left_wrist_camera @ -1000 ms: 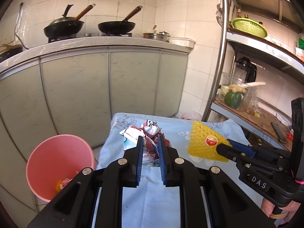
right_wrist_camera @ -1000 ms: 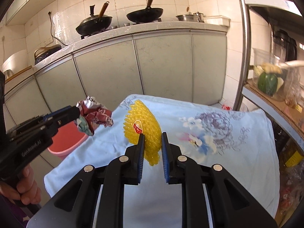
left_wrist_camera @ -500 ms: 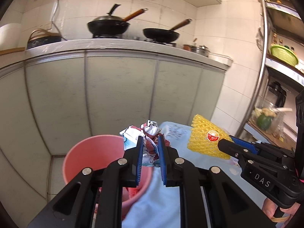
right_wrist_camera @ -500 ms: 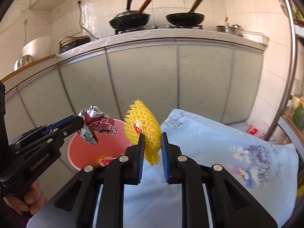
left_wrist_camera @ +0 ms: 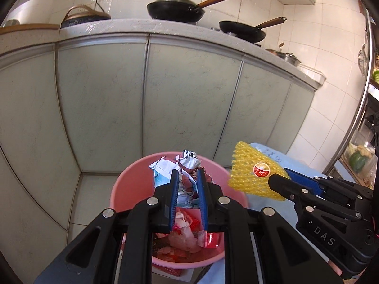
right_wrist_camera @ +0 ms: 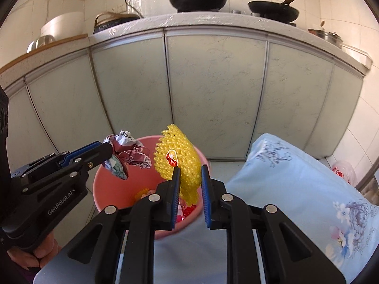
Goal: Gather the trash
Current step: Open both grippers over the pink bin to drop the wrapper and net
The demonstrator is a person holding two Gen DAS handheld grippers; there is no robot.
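A pink bin [left_wrist_camera: 132, 189] stands on the floor by the table and holds several scraps; it also shows in the right wrist view [right_wrist_camera: 104, 189]. My left gripper [left_wrist_camera: 188, 177] is shut on a crumpled red-and-white wrapper [left_wrist_camera: 187, 163] and holds it over the bin; the wrapper also shows in the right wrist view [right_wrist_camera: 129, 151]. My right gripper [right_wrist_camera: 190, 174] has its jaws slightly parted, and the yellow foam net [right_wrist_camera: 176, 156] with a red sticker rests against its left pad above the bin's right rim. The net also shows in the left wrist view [left_wrist_camera: 251, 172].
A table with a light blue flowered cloth [right_wrist_camera: 296, 184] lies to the right of the bin. Grey cabinet doors [left_wrist_camera: 184, 99] stand close behind, with two woks [left_wrist_camera: 175, 9] on the counter. A metal shelf rack [left_wrist_camera: 355, 123] is at far right.
Both grippers have swung left from over the table to above the pink bin, each carrying its piece of trash. The right gripper's jaws have parted a little around the net.
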